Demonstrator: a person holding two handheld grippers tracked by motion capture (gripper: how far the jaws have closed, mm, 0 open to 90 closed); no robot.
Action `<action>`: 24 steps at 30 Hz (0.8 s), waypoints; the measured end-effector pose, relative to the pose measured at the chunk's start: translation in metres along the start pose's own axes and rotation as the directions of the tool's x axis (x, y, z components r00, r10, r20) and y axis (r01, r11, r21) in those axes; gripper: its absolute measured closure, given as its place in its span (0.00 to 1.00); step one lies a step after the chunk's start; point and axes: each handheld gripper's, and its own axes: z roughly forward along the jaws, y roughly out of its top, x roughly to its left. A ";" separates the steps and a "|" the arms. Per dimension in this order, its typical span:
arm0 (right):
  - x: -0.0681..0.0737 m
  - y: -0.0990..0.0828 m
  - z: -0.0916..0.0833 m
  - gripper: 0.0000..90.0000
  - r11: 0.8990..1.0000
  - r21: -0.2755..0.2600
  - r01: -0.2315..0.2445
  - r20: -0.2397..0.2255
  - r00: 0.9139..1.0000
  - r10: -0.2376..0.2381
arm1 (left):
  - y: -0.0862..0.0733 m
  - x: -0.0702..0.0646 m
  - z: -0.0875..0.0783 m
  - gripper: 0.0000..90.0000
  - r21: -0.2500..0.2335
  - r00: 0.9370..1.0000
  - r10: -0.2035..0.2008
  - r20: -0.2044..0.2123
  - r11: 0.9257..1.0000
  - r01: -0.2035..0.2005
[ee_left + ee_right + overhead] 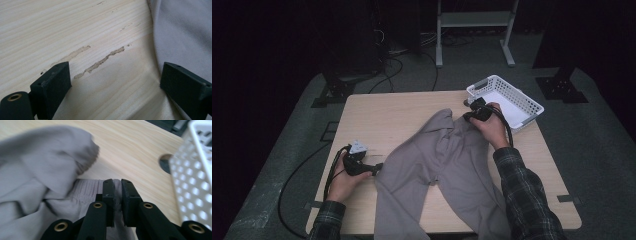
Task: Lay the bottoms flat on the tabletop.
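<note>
Jaws of the right gripper (117, 202) pinch the waistband of the grey cotton trousers (447, 165), lifting that edge. Left gripper (115, 82) gapes, 1 pad beside the cloth, gripping nothing. Folding looks barely begun: trousers sprawl across the pale wooden table (387, 115), white perforated plastic basket (532, 106) beyond.

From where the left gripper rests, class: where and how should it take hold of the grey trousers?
Probably the side edge of the grey trousers nearest the left gripper. The fabric lies flat on the table just beside one of the open fingers, so slide in level from the bare wood and pinch the hem. The right gripper already clamps the waistband.
</note>
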 end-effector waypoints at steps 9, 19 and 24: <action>-0.002 -0.007 -0.022 0.70 0.997 -0.083 -0.013 0.005 1.000 0.013 | 0.000 0.000 0.000 0.09 0.000 1.000 0.000 0.000 1.000 0.000; 0.031 -0.049 -0.068 0.62 0.992 -0.121 0.028 -0.086 0.996 -0.039 | 0.000 0.000 0.000 0.09 0.004 1.000 0.001 0.000 1.000 -0.001; 0.047 -0.085 -0.089 0.60 0.993 -0.117 0.036 -0.116 0.992 -0.050 | 0.000 0.000 0.000 0.09 0.004 1.000 -0.001 -0.001 1.000 0.001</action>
